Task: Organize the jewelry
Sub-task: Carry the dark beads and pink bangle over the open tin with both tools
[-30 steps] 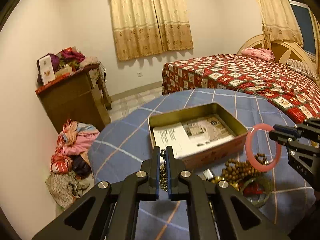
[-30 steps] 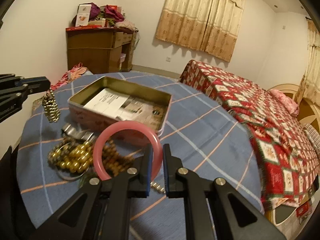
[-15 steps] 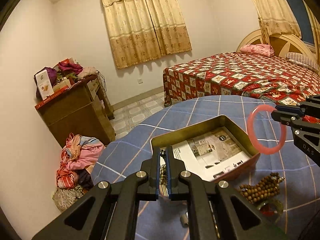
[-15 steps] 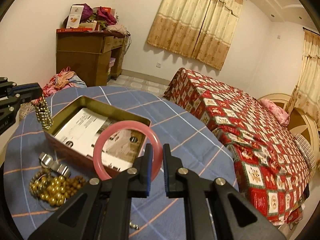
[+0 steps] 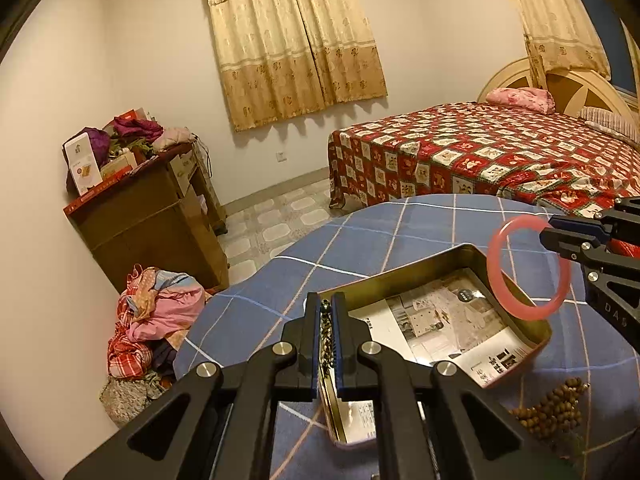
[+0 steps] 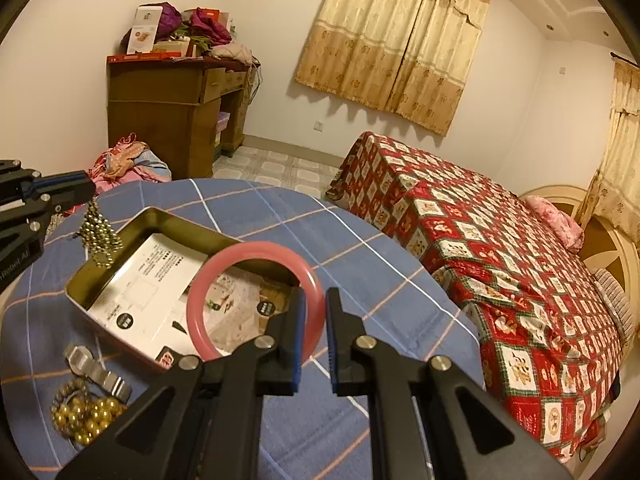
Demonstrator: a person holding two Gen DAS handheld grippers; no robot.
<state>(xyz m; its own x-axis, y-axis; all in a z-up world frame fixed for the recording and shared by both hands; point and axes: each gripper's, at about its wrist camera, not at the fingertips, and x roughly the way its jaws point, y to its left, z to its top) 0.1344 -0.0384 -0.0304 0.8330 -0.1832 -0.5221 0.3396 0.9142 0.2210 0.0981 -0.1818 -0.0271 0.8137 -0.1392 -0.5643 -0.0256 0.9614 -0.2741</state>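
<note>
An open gold tin [image 5: 532,334] lined with printed paper sits on the blue checked table; it also shows in the right wrist view [image 6: 120,242]. My left gripper [image 5: 328,320] is shut on a gold bead bracelet [image 6: 98,234], which hangs over the tin's near-left corner. My right gripper [image 6: 316,320] is shut on a pink bangle [image 6: 256,300] and holds it above the tin's right end; the bangle also shows in the left wrist view [image 5: 528,268].
On the table beside the tin lie a brown bead string [image 5: 552,408], a gold bead bracelet [image 6: 80,416] and a silver watch [image 6: 96,368]. A red quilted bed [image 6: 500,248] stands behind, a wooden cabinet [image 5: 148,220] at left, with clothes [image 5: 156,320] on the floor.
Both grippers have risen and moved forward over the tin, carrying the bead bracelet and the pink bangle. The loose jewelry has dropped toward the frames' lower edges.
</note>
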